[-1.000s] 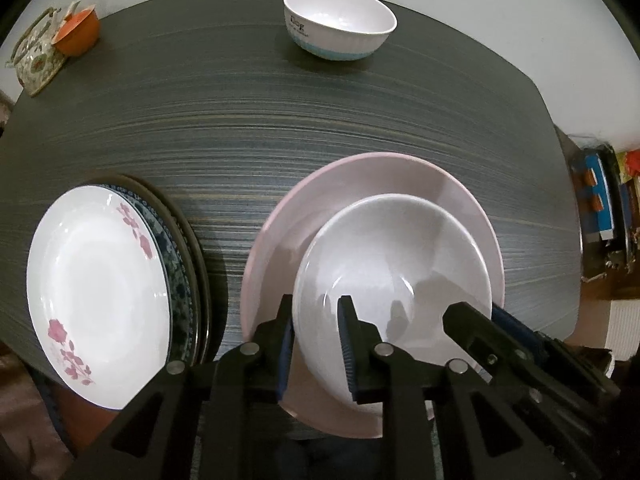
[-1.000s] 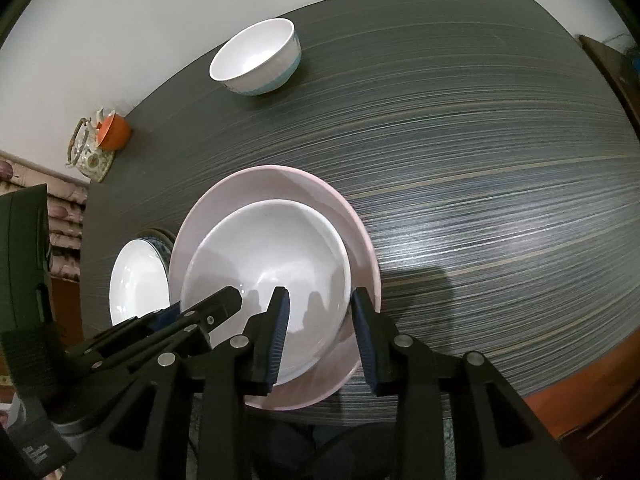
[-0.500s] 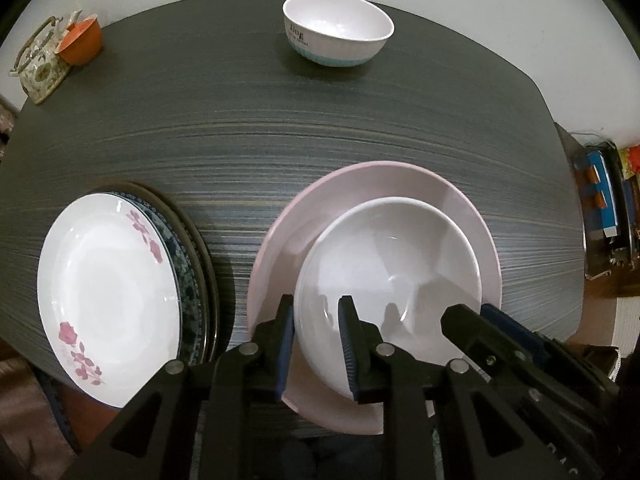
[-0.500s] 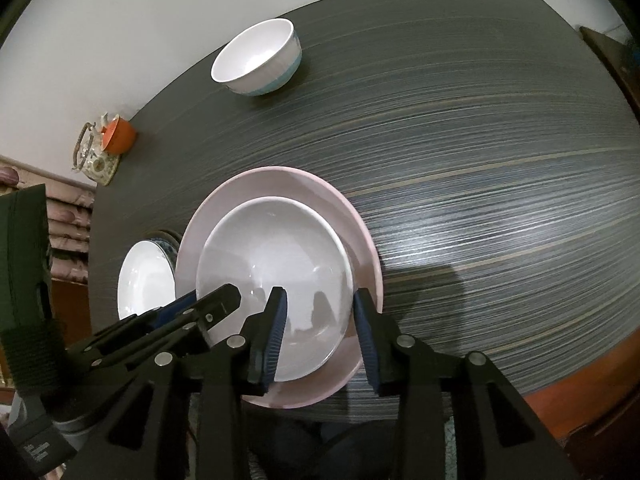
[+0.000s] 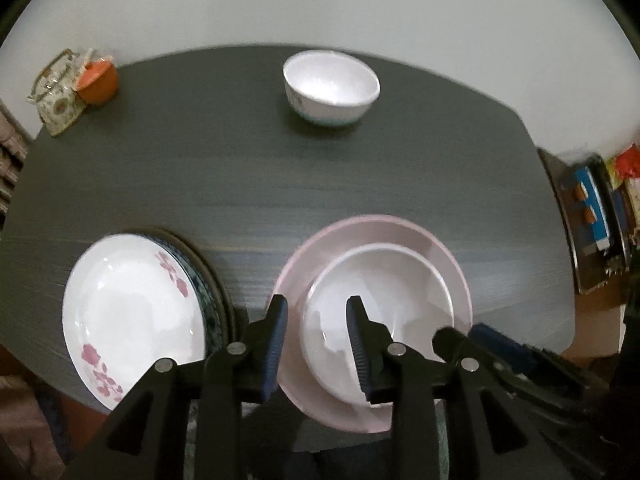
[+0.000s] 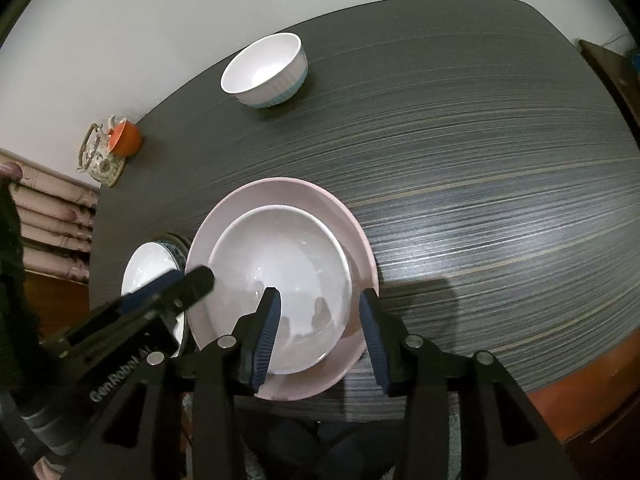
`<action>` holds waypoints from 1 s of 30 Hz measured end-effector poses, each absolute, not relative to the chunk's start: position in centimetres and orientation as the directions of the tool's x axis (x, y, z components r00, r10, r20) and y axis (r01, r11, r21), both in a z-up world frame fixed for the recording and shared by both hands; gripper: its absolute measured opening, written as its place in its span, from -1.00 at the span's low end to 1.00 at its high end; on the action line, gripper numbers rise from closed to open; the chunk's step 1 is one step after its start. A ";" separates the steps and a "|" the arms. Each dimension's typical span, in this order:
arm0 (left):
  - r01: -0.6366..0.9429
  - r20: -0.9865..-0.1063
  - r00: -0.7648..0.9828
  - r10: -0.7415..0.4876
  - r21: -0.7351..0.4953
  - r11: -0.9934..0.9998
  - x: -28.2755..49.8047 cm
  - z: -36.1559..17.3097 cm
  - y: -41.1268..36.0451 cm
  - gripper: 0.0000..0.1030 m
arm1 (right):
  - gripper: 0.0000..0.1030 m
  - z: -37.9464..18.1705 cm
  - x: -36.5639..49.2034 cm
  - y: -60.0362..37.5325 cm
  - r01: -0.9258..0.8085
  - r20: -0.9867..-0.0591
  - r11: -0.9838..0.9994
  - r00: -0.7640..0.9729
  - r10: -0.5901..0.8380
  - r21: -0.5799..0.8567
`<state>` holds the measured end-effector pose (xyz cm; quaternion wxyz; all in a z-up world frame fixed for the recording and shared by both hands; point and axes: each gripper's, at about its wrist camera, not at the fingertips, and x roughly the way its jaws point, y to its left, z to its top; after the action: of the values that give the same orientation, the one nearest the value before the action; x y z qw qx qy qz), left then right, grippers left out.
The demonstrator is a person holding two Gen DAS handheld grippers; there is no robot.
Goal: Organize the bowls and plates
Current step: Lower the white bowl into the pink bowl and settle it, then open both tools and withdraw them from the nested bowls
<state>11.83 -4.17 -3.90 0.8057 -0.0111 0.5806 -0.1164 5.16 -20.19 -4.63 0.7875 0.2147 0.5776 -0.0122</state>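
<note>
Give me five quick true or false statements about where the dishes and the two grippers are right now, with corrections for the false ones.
1. The wide white bowl sits on the pale pink plate. True.
2. The left gripper is clamped on that bowl's rim. False: its jaws are open, straddling the rim.
3. The white plate with pink flowers tops a stack of darker plates. True.
4. The ribbed white bowl with a blue base is nested in the wide bowl. False: it stands alone at the dark table's far side.
5. The right gripper is open. True.
</note>
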 end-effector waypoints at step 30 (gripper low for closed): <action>0.113 -0.939 0.338 -0.057 -0.020 0.993 16.8 -5.8 -1.5 -0.39 | -0.21 -3.8 10.9 -23.6 0.176 -0.910 0.940 0.354 0.215 0.291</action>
<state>16.83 -1.50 -5.76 0.8175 0.0242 0.5730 -0.0519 10.92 -23.65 -3.81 0.8046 0.1723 0.5681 0.0120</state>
